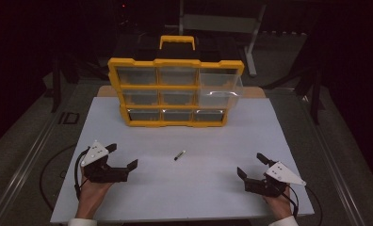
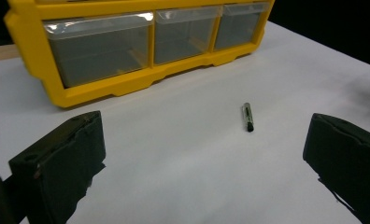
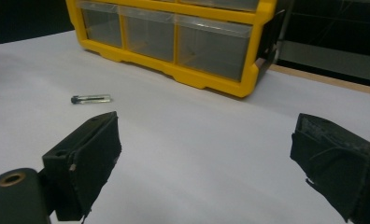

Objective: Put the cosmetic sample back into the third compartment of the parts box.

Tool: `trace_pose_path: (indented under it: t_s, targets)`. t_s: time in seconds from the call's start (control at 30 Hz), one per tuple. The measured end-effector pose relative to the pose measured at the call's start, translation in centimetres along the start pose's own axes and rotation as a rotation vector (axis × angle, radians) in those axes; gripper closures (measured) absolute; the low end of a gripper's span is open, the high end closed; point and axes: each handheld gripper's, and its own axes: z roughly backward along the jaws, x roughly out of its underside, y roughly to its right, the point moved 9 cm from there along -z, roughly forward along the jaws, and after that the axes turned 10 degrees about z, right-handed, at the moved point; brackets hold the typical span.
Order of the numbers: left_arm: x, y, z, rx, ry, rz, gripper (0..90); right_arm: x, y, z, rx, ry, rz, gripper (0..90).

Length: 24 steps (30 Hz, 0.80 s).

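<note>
A: From the high view, where do things stand?

B: Nothing is picked up yet. The small vial [image 1: 180, 155] lies alone mid-surface, between the left hand-held gripper [image 1: 125, 157] and the right hand-held gripper [image 1: 251, 166], well apart from both. Both stand with jaws wide and empty. One drawer [image 1: 218, 87] at the upper right of the yellow organizer [image 1: 175, 92] sits pulled out, so I'd judge the vial is meant for it; grasp and carry are all left to do.

A: And the left gripper view?

B: Its jaws gape wide, with the vial [image 2: 247, 117] ahead on bare white surface [image 2: 183, 154], short of the organizer's base [image 2: 141, 84].

A: The right gripper view?

B: Wide open too. The vial [image 3: 91, 99] lies off to the left, clear room all round it; the surface's far edge [image 3: 323, 77] runs behind the organizer.
</note>
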Motion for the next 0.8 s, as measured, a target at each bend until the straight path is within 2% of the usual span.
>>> trace_pose_path:
  t_s: [0.2, 0.4, 0.47, 0.57, 0.8]
  targets:
    - [-0.7, 0.4, -1.1, 0.008, -0.043, -0.018, 0.0, 0.3, 0.4, 0.1, 0.012, -0.005, -0.012, 8.2]
    - [-1.4, 0.7, -2.0, 0.001, -0.099, -0.051, 0.0, 0.3, 0.4, 0.0, 0.014, -0.010, -0.012, 8.2]
    - [-1.7, 0.8, -2.2, -0.009, -0.116, -0.075, 0.0, 0.4, 0.4, 0.0, 0.014, -0.012, -0.013, 8.2]
    - [-2.5, 1.1, -2.4, -0.007, -0.129, -0.099, 0.0, 0.4, 0.5, 0.0, 0.015, -0.010, -0.012, 8.2]
    - [-3.9, 2.0, -3.3, 0.004, -0.147, -0.127, 0.0, 0.3, 0.6, 0.0, 0.015, -0.007, -0.011, 8.2]
